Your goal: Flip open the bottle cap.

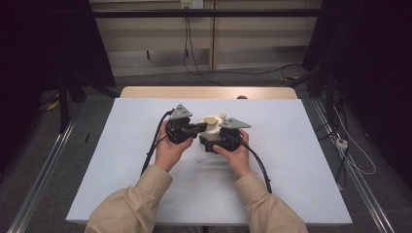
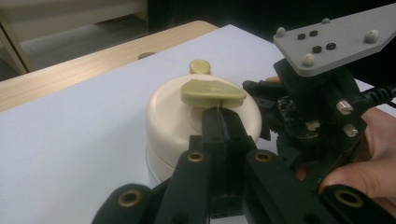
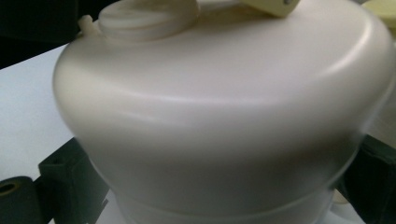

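Observation:
A cream round container with a domed lid stands in the middle of the white sheet. A beige flat tab sticks up from the lid's top. My left gripper reaches in from the left, its jaws pressed together right under the tab, apparently on its stem. My right gripper holds the container body, one black jaw at each side of it. A second small beige piece lies just behind the container.
The white sheet covers a wooden table whose bare far edge shows at the back. A person's hands and beige sleeves come in from the front. Cables run over the floor beyond, with dark stands at both sides.

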`<state>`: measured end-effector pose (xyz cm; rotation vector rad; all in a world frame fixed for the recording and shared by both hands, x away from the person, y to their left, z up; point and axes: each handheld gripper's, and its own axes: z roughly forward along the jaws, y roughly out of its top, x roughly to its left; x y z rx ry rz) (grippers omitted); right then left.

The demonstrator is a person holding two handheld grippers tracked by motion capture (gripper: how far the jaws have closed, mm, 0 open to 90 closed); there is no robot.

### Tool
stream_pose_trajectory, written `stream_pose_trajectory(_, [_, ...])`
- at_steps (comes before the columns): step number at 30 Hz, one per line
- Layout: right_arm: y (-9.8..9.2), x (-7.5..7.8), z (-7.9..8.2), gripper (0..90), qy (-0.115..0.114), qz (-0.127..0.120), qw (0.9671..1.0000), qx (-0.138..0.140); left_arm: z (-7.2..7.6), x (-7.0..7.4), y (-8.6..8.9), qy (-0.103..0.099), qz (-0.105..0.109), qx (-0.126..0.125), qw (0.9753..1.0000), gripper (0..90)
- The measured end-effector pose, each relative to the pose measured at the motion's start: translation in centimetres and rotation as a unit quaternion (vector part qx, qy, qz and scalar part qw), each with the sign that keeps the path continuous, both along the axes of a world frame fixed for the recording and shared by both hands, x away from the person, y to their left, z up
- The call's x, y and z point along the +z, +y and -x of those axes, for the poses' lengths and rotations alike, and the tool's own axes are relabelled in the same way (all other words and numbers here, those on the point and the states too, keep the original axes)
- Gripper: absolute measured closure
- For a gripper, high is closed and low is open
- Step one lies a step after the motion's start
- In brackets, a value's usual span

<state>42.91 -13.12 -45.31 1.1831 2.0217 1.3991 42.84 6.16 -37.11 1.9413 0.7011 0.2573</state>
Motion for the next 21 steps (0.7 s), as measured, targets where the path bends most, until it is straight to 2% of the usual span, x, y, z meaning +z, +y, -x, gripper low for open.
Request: stream_pose_trajectory(21, [0.03,0.01,0.04,3.5,0.0,0.001,1.0,-0.002,-0.31,0.26,-0.37,-0.001,0.009,0.005,0.9999,90.0])
